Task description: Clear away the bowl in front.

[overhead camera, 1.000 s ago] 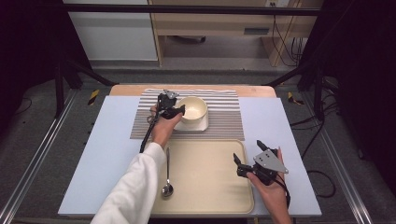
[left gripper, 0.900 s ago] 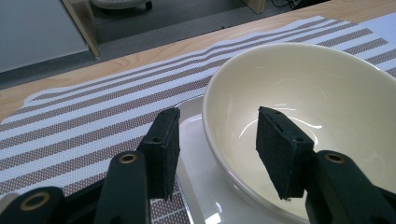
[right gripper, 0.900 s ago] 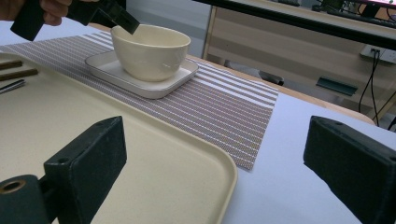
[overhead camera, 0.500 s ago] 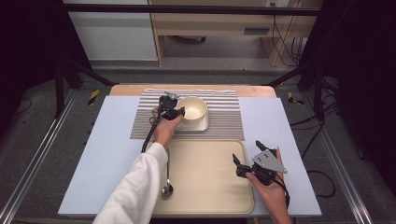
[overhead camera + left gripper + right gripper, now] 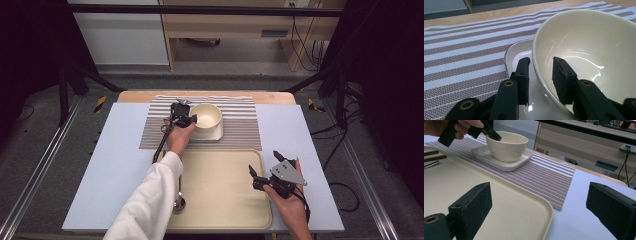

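Note:
A cream bowl stands upright on a small white square plate on a striped placemat. My left gripper is at the bowl's left rim. Its jaws are narrowed and straddle the rim, one outside the wall and one inside, with a little gap still showing. My right gripper hovers wide open over the right edge of the beige tray, holding nothing.
A metal spoon lies on the tray's left side, partly under the white sleeve. Brown sticks lie on the tray near it. A pale blue mat covers the wooden table.
Hardly anything has moved: the left gripper stays at the bowl's rim, and the right gripper has shifted only slightly over the tray's right edge.

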A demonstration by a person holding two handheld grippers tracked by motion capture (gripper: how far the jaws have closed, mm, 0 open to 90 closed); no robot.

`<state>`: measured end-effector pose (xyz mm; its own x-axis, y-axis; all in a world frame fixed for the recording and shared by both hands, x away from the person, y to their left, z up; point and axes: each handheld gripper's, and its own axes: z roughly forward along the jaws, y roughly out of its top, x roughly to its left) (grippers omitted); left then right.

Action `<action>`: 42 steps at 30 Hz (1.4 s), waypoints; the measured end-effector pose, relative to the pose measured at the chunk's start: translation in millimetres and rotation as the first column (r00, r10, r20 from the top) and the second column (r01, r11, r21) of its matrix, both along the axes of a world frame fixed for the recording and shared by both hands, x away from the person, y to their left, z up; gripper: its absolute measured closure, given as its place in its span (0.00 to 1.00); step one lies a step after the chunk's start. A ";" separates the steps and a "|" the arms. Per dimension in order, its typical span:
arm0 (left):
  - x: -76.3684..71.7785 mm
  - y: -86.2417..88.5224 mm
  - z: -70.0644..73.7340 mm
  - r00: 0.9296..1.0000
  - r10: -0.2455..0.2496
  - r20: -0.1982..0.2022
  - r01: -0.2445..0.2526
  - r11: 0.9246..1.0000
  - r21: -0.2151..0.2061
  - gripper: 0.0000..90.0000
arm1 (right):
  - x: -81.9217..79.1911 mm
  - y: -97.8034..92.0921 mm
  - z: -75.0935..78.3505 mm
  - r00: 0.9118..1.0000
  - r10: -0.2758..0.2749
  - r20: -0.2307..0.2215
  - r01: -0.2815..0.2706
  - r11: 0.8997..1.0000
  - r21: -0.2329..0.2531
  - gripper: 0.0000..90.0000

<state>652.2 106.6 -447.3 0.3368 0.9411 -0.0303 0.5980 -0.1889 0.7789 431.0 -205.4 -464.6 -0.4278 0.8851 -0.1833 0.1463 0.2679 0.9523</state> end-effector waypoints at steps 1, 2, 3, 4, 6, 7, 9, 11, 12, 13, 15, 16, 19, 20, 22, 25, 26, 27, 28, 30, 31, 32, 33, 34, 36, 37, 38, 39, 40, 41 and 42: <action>0.7 -0.7 0.2 1.000 -0.003 -0.005 0.003 1.000 0.006 0.77 | 0.0 0.0 0.0 1.000 0.000 0.000 0.000 1.000 0.000 0.07; 1.2 -2.1 0.6 1.000 -0.005 -0.008 0.005 1.000 0.016 0.79 | -0.1 0.1 -0.1 1.000 0.001 -0.001 -0.001 1.000 0.000 0.07; 1.8 -3.8 1.3 1.000 -0.002 -0.006 0.003 0.999 0.037 0.80 | 0.0 0.2 -0.1 1.000 0.001 -0.001 -0.001 1.000 0.000 0.07; 2.5 -5.1 1.7 1.000 0.002 -0.005 -0.002 0.999 0.048 0.81 | 0.1 0.2 -0.2 1.000 0.001 -0.001 -0.001 1.000 -0.001 0.07; 3.8 -5.3 1.8 1.000 0.015 -0.009 -0.015 0.999 0.040 0.83 | 0.2 0.2 -0.3 1.000 0.001 -0.002 -0.001 1.000 -0.001 0.07; 4.4 -5.1 1.3 1.000 0.021 -0.007 -0.020 0.999 0.033 0.84 | 0.1 0.0 -0.3 1.000 0.001 -0.003 -0.001 1.000 -0.001 0.07; 5.0 -4.7 0.9 1.000 0.026 -0.006 -0.026 0.999 0.023 0.85 | 0.3 0.0 -0.4 1.000 0.000 -0.004 0.000 1.000 -0.002 0.07; 5.8 -3.5 0.5 0.999 0.033 -0.003 -0.033 0.999 0.005 0.87 | 0.2 -0.3 -0.4 1.000 0.000 -0.004 0.000 1.000 -0.004 0.07; 5.9 -2.9 0.4 0.999 0.042 -0.005 -0.042 0.999 -0.007 0.89 | 0.2 -0.4 -0.4 1.000 0.000 -0.003 0.000 1.000 -0.004 0.07; 6.2 -2.0 0.1 0.999 0.039 -0.005 -0.039 0.999 -0.017 0.90 | 0.2 -0.4 -0.4 1.000 0.000 -0.003 0.000 1.000 -0.004 0.07; 6.2 -0.2 0.0 0.999 0.034 -0.005 -0.034 0.999 -0.043 0.91 | 0.0 -0.5 -0.3 1.000 0.000 -0.004 0.000 1.000 -0.003 0.07; 5.6 0.9 0.1 0.999 0.034 -0.004 -0.035 0.998 -0.061 0.91 | -0.1 -0.4 -0.3 1.000 -0.001 -0.004 0.001 1.000 -0.003 0.07; 4.2 2.1 1.1 0.999 0.037 -0.002 -0.037 0.997 -0.073 0.92 | 0.1 -0.4 -0.5 1.000 0.000 -0.004 0.000 1.000 -0.004 0.07; 3.6 2.3 1.7 0.999 0.035 0.003 -0.034 0.997 -0.072 0.92 | 0.1 -0.2 -0.6 1.000 -0.001 -0.004 0.001 1.000 -0.004 0.07; 2.1 3.3 3.6 0.999 0.035 0.017 -0.033 0.997 -0.063 0.92 | -0.1 0.3 -0.5 1.000 -0.001 -0.005 0.001 1.000 -0.003 0.07; -0.2 6.0 5.1 0.999 0.040 0.037 -0.038 0.997 -0.060 0.92 | -0.4 -0.1 -0.3 1.000 -0.001 -0.004 0.001 1.000 -0.003 0.07; -0.8 7.0 5.3 0.998 0.042 0.038 -0.040 0.997 -0.063 0.92 | -0.4 -0.2 -0.2 1.000 -0.001 -0.003 0.001 1.000 -0.002 0.07; -1.8 8.3 5.9 0.998 0.046 0.040 -0.043 0.997 -0.065 0.92 | -0.3 -0.2 -0.3 1.000 -0.001 -0.003 0.001 1.000 -0.003 0.07; -2.7 9.3 6.4 0.998 0.046 0.044 -0.043 0.997 -0.065 0.91 | -0.2 -0.2 -0.3 1.000 -0.001 -0.003 0.001 1.000 -0.003 0.07; -4.6 11.0 8.1 0.998 0.044 0.048 -0.041 0.997 -0.064 0.91 | -0.2 -0.2 -0.3 1.000 -0.001 -0.002 0.001 1.000 -0.004 0.07; -5.8 11.8 9.3 0.998 0.039 0.049 -0.035 0.997 -0.065 0.91 | -0.3 -0.2 -0.2 1.000 -0.001 -0.002 0.001 1.000 -0.002 0.07; -7.7 12.8 11.1 0.998 0.034 0.050 -0.030 0.997 -0.071 0.91 | -0.3 -0.1 -0.2 1.000 -0.001 -0.002 0.001 1.000 -0.001 0.07; -9.6 13.5 12.9 0.998 0.030 0.051 -0.026 0.997 -0.077 0.91 | -0.2 0.1 -0.3 1.000 0.000 -0.001 0.000 1.000 -0.002 0.07; -11.0 13.8 14.4 0.998 0.027 0.052 -0.023 0.996 -0.083 0.91 | -0.2 0.4 -0.3 1.000 -0.001 -0.002 0.001 1.000 -0.001 0.07; -15.9 14.3 20.5 0.998 0.012 0.061 -0.007 0.996 -0.088 0.91 | -0.2 0.8 -0.3 1.000 0.000 -0.003 0.000 1.000 -0.001 0.07; -17.9 14.2 22.9 0.998 0.008 0.065 -0.002 0.996 -0.087 0.91 | -0.2 0.7 -0.2 1.000 -0.001 -0.002 0.001 1.000 0.000 0.07; -21.3 14.6 27.3 0.998 -0.001 0.070 0.007 0.997 -0.083 0.91 | -0.4 0.6 -0.1 1.000 -0.001 -0.001 0.001 1.000 0.001 0.07; -24.5 15.0 30.6 0.997 -0.006 0.075 0.012 0.996 -0.085 0.91 | -0.7 0.3 0.1 1.000 -0.002 0.000 0.002 1.000 0.002 0.07; -28.1 15.6 33.8 0.997 -0.012 0.078 0.019 0.996 -0.087 0.91 | -0.8 0.0 0.3 1.000 -0.003 0.001 0.003 1.000 0.003 0.07; -31.9 16.3 36.9 0.996 -0.022 0.082 0.029 0.996 -0.088 0.91 | -0.8 -0.2 0.5 1.000 -0.004 0.000 0.004 1.000 0.005 0.07; -35.9 17.0 39.5 0.996 -0.032 0.086 0.040 0.995 -0.086 0.91 | -0.8 -0.3 0.6 1.000 -0.005 -0.001 0.005 1.000 0.008 0.07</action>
